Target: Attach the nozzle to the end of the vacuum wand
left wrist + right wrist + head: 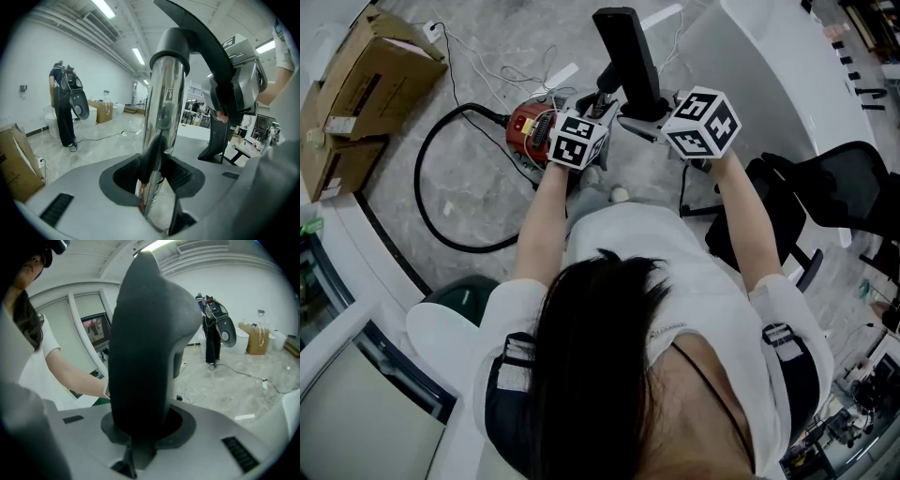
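In the left gripper view, the chrome vacuum wand stands upright between the pads of my left gripper, which is shut on it. The black collar of the nozzle sits over the wand's top end. My right gripper is shut on the broad black nozzle, which fills its view. From the head view the nozzle rises between my left gripper and my right gripper, held close together in front of me. The wand is mostly hidden there.
The red vacuum body lies on the floor with its black hose looped to the left. Cardboard boxes stand at the far left. A white table and a black chair are on the right. A person stands far off.
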A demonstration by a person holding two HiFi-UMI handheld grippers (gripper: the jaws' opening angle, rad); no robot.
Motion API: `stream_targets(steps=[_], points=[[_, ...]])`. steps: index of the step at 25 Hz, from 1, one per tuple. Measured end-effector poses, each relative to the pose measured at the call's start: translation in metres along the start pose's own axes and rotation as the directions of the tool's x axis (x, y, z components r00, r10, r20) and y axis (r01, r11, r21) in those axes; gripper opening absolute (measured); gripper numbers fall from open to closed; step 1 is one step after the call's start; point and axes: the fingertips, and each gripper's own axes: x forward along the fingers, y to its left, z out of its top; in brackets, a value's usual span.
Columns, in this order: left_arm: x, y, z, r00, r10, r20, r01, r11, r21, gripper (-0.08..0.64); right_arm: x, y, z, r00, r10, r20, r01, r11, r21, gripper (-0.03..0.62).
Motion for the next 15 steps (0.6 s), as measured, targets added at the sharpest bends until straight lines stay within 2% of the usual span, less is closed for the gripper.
stream_targets(steps=[6, 15], points=[[-0.0004, 0.0015, -0.0005, 1.000, -0.001, -0.005, 0.001, 1.000, 0.004, 0.150, 0.0028, -0.0050, -0.0027, 0.996, -0.059, -0.060, 0.055, 0.996, -0.072, 0.075], [0.0003, 0.0021, -0.0009, 1.000, 0.002, -0.013, -0.002, 1.000, 0.013, 0.150, 0.0046, -0.0050, -0.0042, 0.992, -0.074, -0.105, 0.063, 0.993, -0.103, 0.075]])
